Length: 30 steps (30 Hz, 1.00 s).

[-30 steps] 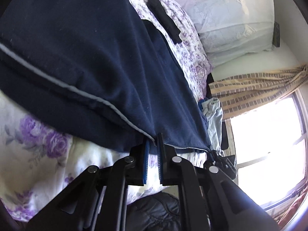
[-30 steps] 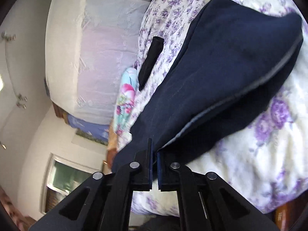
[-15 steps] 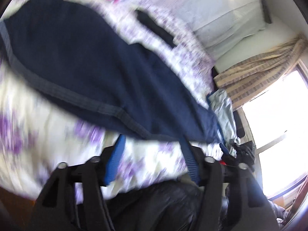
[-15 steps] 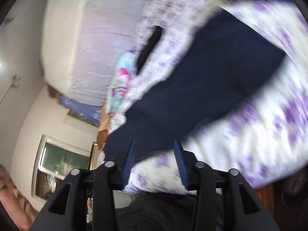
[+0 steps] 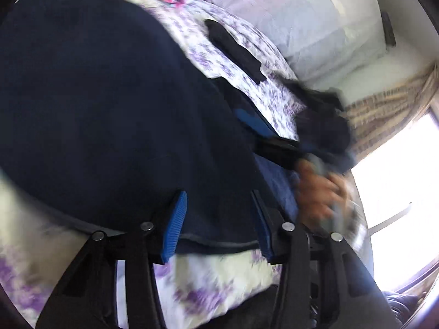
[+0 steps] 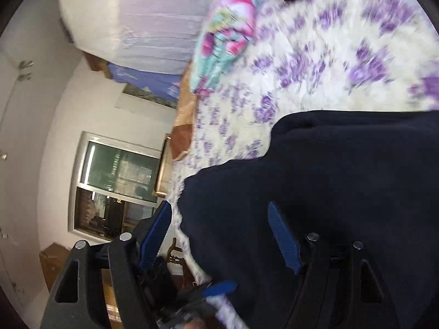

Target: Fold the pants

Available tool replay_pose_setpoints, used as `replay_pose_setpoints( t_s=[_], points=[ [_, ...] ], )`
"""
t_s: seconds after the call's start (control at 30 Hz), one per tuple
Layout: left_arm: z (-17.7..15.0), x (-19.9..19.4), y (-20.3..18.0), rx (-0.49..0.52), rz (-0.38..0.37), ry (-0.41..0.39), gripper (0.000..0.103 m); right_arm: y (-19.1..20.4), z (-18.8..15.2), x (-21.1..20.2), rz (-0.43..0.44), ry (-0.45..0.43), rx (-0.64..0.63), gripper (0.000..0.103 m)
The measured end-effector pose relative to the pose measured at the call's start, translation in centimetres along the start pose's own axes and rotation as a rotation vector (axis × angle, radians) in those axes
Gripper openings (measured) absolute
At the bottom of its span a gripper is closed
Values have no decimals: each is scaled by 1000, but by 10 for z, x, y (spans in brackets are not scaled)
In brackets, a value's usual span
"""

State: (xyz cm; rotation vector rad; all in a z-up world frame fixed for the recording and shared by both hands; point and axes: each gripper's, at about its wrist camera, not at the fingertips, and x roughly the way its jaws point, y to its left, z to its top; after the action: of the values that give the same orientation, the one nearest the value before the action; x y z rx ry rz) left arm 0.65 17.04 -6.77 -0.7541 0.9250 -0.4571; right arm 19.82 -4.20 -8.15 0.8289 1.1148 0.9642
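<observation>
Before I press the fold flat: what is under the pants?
The purple-flowered bedspread shows around the navy pants edges. Whatever lies beneath their middle is covered.

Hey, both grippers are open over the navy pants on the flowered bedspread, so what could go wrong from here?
1. The dark navy fabric pants are released; the fold edge may slump.
2. The open left gripper and right gripper sit close over the cloth and could snag it.
3. The small black cloth strip lies near.

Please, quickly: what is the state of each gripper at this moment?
Left gripper: open, holding nothing, over the navy pants.
Right gripper: open, holding nothing, at the pants' edge.
</observation>
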Motion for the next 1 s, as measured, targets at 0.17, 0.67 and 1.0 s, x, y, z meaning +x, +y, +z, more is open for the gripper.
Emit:
replay_pose_setpoints(
  t_s=[0.17, 0.67, 1.0],
  points=[
    [-4, -35, 54, -166, -27, -25, 1, -46, 25, -11, -58, -107, 93, 8],
    [53, -66, 58, -44, 234, -250, 70, -24, 9, -11, -163, -131, -64, 44],
    [20, -120, 45, -87, 178, -363, 75, -13, -45, -152, -203, -347, -139, 86]
  ],
)
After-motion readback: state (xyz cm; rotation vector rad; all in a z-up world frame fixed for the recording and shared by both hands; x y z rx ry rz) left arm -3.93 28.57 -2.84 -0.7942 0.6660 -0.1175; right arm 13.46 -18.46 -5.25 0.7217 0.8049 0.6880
